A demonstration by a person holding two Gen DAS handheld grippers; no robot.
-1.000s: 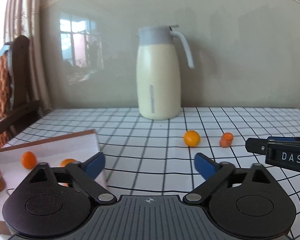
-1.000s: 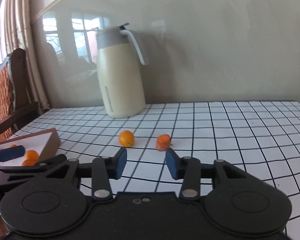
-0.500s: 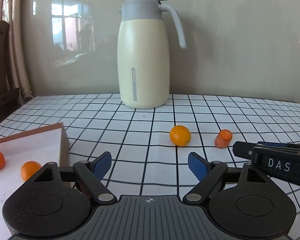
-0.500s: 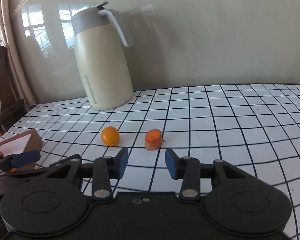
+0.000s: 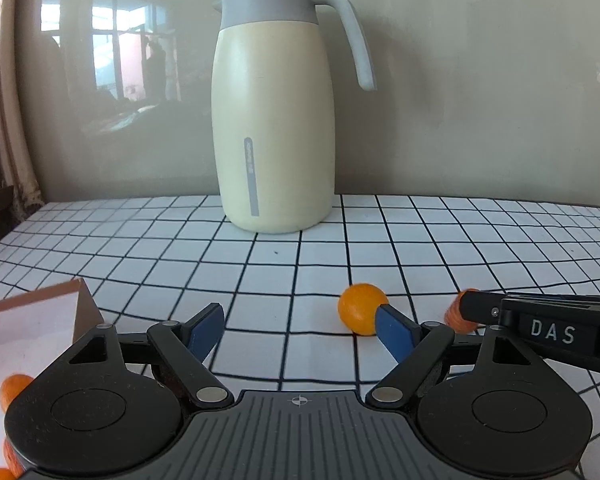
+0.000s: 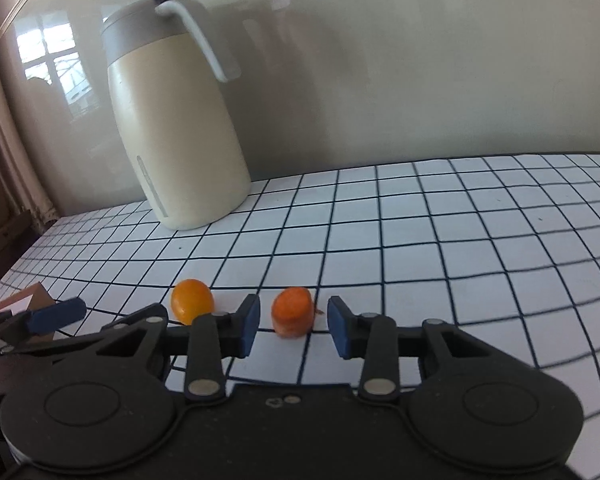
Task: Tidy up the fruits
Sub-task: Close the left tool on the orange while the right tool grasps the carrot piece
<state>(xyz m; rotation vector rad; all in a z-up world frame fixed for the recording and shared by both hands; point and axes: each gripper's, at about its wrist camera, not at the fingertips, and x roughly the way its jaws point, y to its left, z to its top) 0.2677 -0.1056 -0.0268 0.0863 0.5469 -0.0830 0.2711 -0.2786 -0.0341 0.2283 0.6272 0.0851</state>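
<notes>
Right wrist view: my right claw (image 6: 293, 325) is closing, its jaws flanking the carrot chunk (image 6: 292, 312) on the checked surface (image 6: 460, 240) without touching it. My left claw (image 5: 300, 330) is wide, empty, the small orange (image 5: 358, 307) just beyond its right finger.

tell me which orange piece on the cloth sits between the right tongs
The flat-topped carrot chunk, not the round orange fruit to its left. The closing right tongs have not touched it.
</notes>
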